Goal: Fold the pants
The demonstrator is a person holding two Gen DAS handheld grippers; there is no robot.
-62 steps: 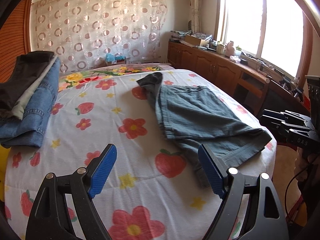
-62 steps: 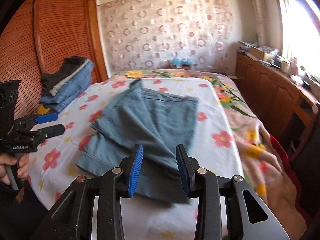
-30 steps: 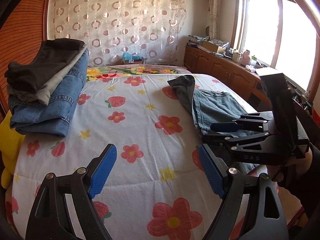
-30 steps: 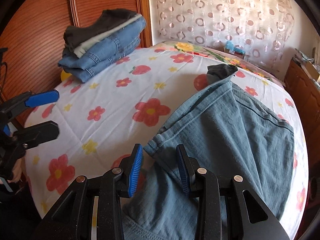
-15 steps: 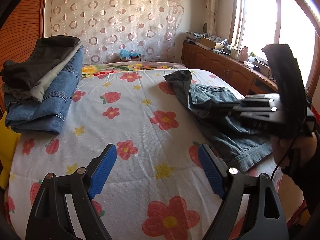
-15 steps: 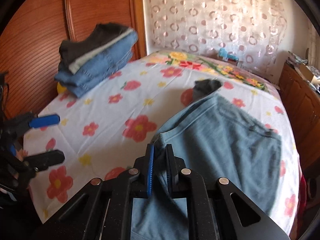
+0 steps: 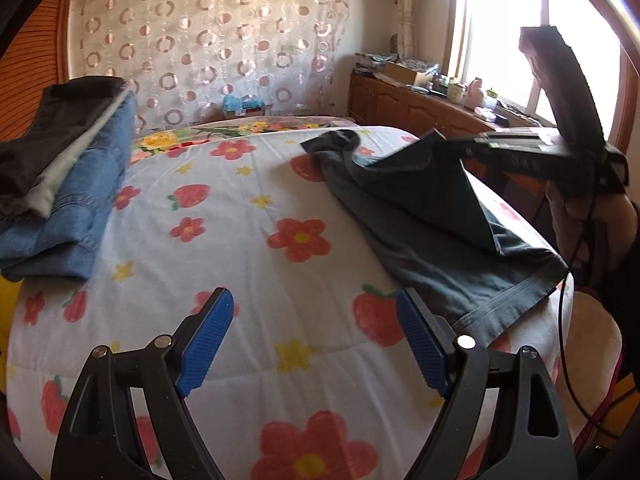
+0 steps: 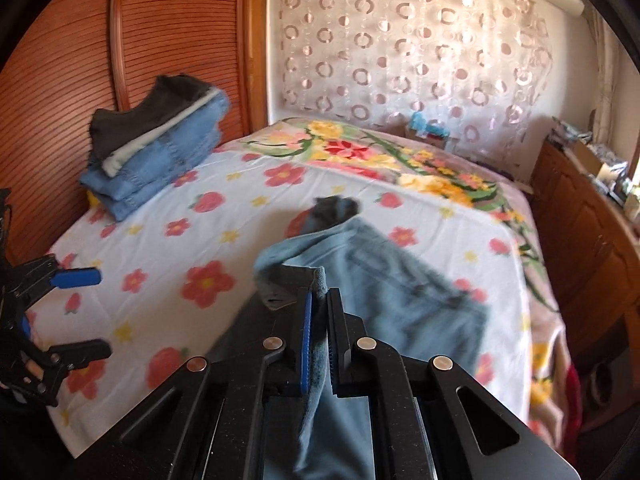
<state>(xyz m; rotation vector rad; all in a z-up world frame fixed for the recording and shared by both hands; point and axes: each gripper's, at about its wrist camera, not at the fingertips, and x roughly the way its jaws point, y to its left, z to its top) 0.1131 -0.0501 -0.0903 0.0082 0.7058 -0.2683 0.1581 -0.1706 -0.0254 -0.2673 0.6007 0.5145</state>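
My right gripper (image 8: pixel 318 324) is clamped tight on a folded edge of the grey-blue denim pants (image 7: pixel 432 216), lifting that layer up off the white bedsheet with red flowers and strawberries (image 7: pixel 248 248), while the rest of the pants lies flat on the bed's right side. My left gripper (image 7: pixel 316 340) hangs over bare sheet with its blue pads spread wide, holding nothing. I reckon the trick here is carrying the lifted edge across low and level so the bottom layer doesn't drag, and maybe using the free left one to pin the hem (image 7: pixel 516 312).
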